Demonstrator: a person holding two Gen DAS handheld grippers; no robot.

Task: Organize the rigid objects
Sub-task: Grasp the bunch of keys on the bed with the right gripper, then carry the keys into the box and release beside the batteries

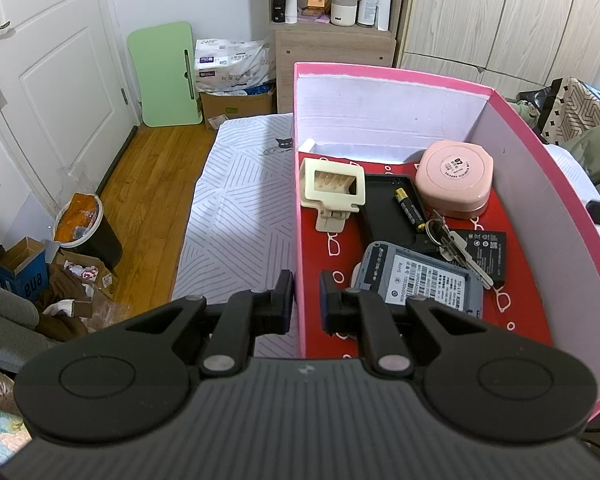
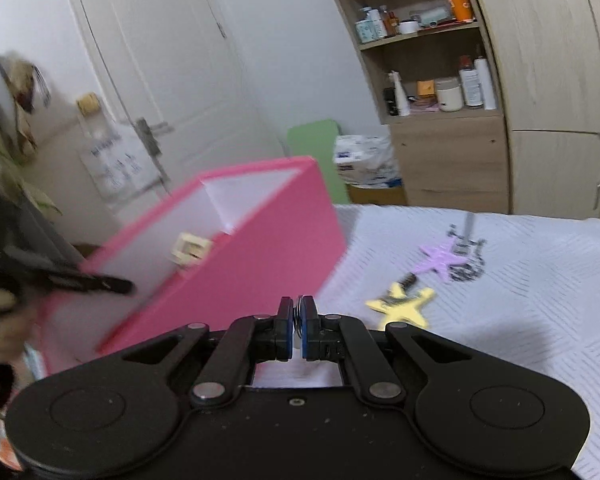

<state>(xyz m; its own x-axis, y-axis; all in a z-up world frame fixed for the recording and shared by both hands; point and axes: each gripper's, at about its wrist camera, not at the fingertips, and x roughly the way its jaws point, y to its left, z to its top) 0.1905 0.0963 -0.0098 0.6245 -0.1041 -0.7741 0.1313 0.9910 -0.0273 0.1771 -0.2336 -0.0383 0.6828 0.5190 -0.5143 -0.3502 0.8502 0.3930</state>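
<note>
A pink box (image 1: 540, 168) with a red floor stands on the bed. My left gripper (image 1: 305, 304) is shut on its near left wall, one finger outside and one inside. Inside lie a cream clip (image 1: 332, 188), a black tray (image 1: 384, 216), an AA battery (image 1: 410, 210), a pink round case (image 1: 454, 176), keys (image 1: 456, 248), a flat black battery (image 1: 488, 248) and a grey device (image 1: 420, 280). In the right wrist view the pink box (image 2: 268, 248) sits to the left. My right gripper (image 2: 299, 332) is shut on a small metal ring (image 2: 299, 310), raised above the sheet.
A yellow star (image 2: 404, 306) and a purple star (image 2: 440, 260) lie on the white patterned sheet (image 2: 520, 300) to the right of the box. Wooden shelves (image 2: 440, 128) and a wardrobe stand behind. A bin (image 1: 88, 228) and cardboard boxes crowd the floor at the left.
</note>
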